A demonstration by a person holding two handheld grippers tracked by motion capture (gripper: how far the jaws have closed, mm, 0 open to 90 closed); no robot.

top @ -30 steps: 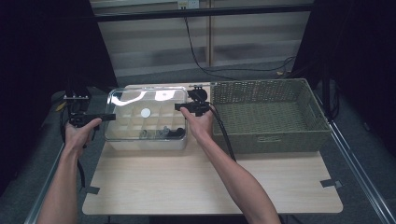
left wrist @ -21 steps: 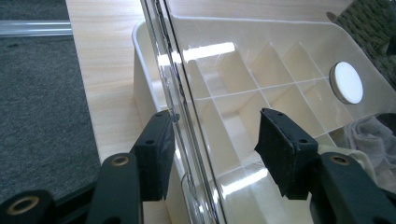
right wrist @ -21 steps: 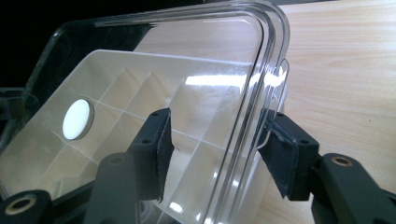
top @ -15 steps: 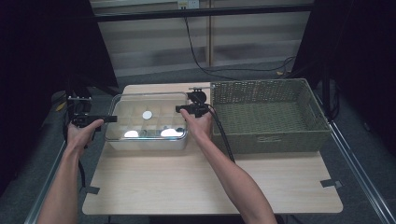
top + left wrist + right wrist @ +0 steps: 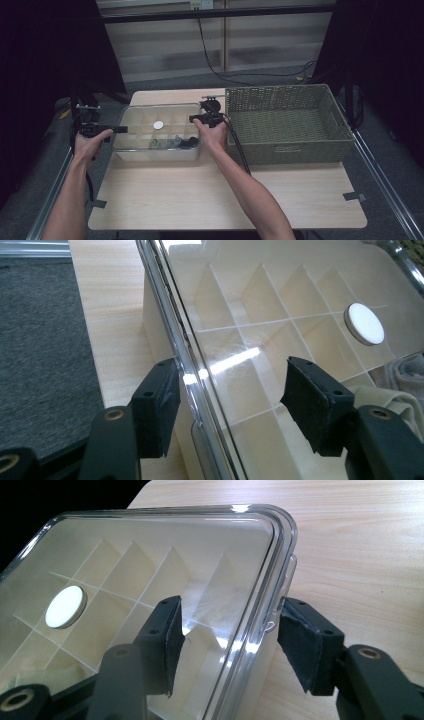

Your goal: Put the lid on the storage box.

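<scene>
Left claw (image 5: pixel 227 405) released, jaws just widening, astride the left rim of clear lid (image 5: pixel 300 305); pads off it. Right claw (image 5: pixel 227 640) likewise slack astride the right rim. Lid seated on divider box (image 5: pixel 155 150), long axis spanning claw to claw, mid-desk (image 5: pixel 225 200). Basket (image 5: pixel 285 125) beyond, right.

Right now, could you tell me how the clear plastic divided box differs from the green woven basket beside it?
The clear plastic divided box is see-through with a transparent lid; the green woven basket is opaque and open-topped. The box is smaller and split into compartments holding small items; the basket is larger, undivided and looks empty. Both are rectangular and sit on the wooden table.
</scene>
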